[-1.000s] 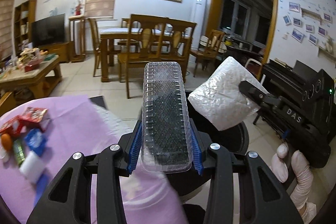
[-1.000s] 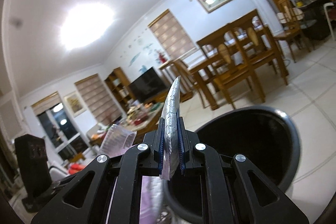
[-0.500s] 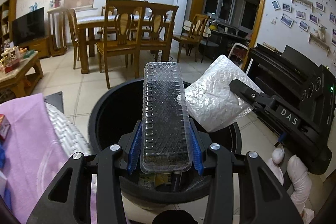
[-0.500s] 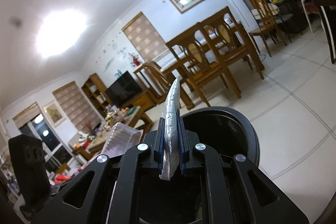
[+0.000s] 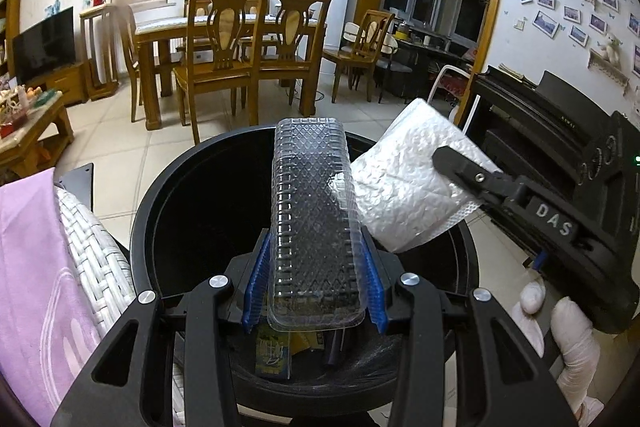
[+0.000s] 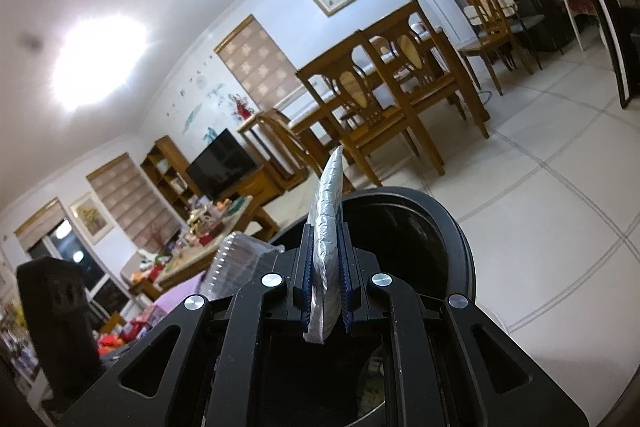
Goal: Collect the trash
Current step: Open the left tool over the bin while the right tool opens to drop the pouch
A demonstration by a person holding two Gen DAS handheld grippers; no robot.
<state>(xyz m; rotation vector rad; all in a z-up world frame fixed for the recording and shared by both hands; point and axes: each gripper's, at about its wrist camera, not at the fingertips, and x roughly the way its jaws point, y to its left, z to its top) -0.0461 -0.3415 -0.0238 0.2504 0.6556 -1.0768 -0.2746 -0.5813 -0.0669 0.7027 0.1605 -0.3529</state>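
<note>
In the left wrist view the left gripper point(image 5: 314, 291) is clamped on a clear plastic tray point(image 5: 314, 223), its blue pads pressing both long sides. A second ago the purple cloth point(image 5: 32, 267) and littered table filled the near left; now the black trash bin point(image 5: 152, 195) lies directly under the tray, wrappers visible at its bottom. This view alone shows the silver bubble-wrap pouch point(image 5: 408, 191) broadside at right, pinched by the right gripper point(image 5: 456, 163) above the bin's right rim, a gloved hand point(image 5: 560, 331) below. In the right wrist view the pouch point(image 6: 329, 227) appears edge-on between closed pads; the bin point(image 6: 440, 227) sits smaller and farther than before, the tray point(image 6: 240, 259) peeking at left.
</note>
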